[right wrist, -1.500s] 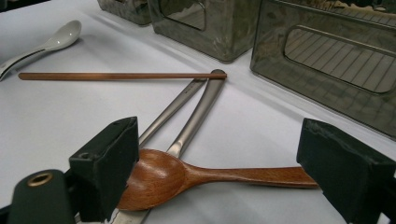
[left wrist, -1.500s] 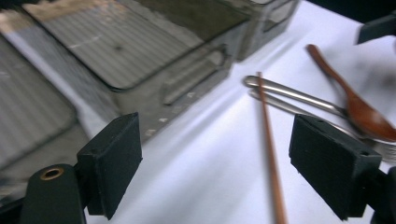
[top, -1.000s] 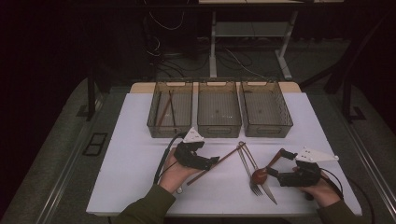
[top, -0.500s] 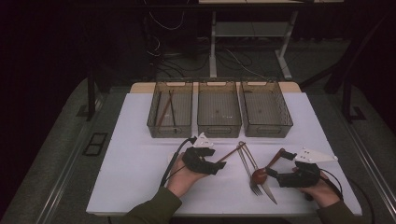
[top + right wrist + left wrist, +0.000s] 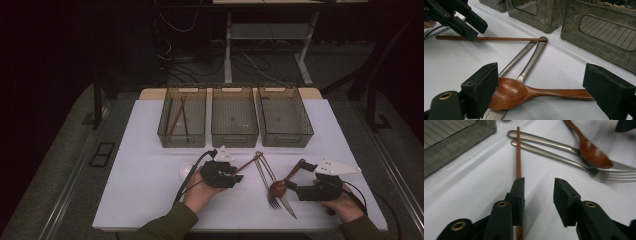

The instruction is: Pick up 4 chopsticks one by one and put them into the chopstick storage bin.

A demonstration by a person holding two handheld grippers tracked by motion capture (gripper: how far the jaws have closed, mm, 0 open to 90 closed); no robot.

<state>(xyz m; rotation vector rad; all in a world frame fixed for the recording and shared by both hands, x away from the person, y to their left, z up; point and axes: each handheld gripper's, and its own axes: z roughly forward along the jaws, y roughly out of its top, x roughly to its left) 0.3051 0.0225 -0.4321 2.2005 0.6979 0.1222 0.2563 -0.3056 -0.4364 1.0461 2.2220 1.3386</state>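
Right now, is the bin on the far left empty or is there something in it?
Not empty. The left bin holds a few thin brown sticks leaning along its floor, seemingly chopsticks; the high view is too dim to be sure.

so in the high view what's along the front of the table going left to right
white spoon → left gripper → chopstick → wooden spoon → right gripper

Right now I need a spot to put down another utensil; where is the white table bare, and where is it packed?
Bare: the white tabletop left of the left gripper, and the strip right of the right-hand smoky plastic bin. Crowded: between the grippers, where the brown wooden chopstick, steel fork and wooden spoon overlap.
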